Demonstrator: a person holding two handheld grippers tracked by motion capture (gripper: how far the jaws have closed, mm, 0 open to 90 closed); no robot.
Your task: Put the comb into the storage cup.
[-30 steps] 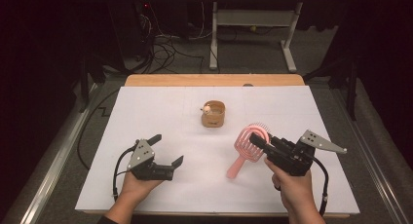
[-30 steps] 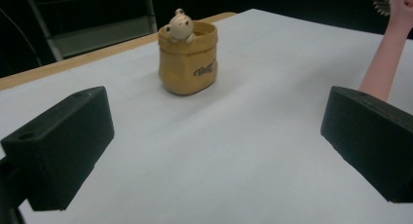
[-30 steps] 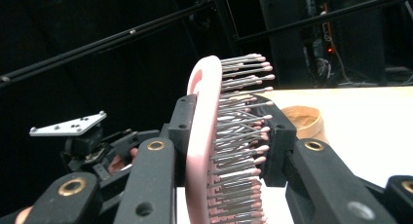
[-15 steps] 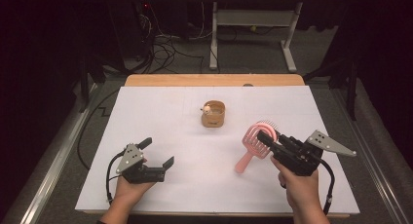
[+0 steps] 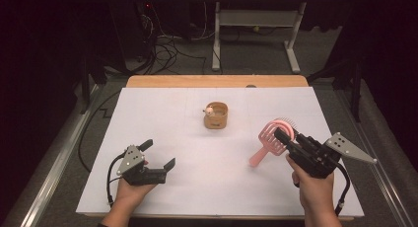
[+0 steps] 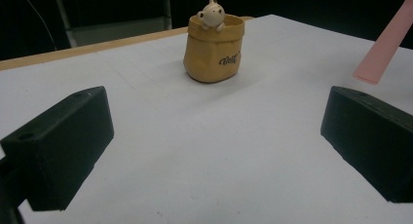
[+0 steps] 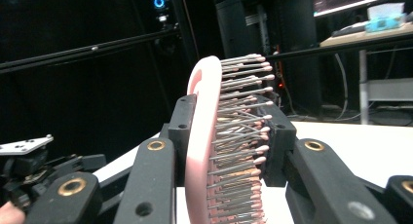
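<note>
My right gripper is shut on the head of a pink hairbrush, held above the white sheet at the right, its handle slanting down to the left. Close up, the pink hairbrush stands between the jaws with its metal bristles facing right. My left gripper rests open at the front left with nothing between its jaws. A small tan pot with a bear figure stands in the middle of the sheet, also ahead of the left gripper as the tan pot. The brush handle shows at upper right there.
A white sheet covers the wooden table. Beyond the far edge are desk legs and cables on a dark floor. The left gripper appears at lower left of the right gripper view.
The right gripper has carried the hairbrush right and slightly toward the person. The left gripper has drawn back to the front left of the sheet.
</note>
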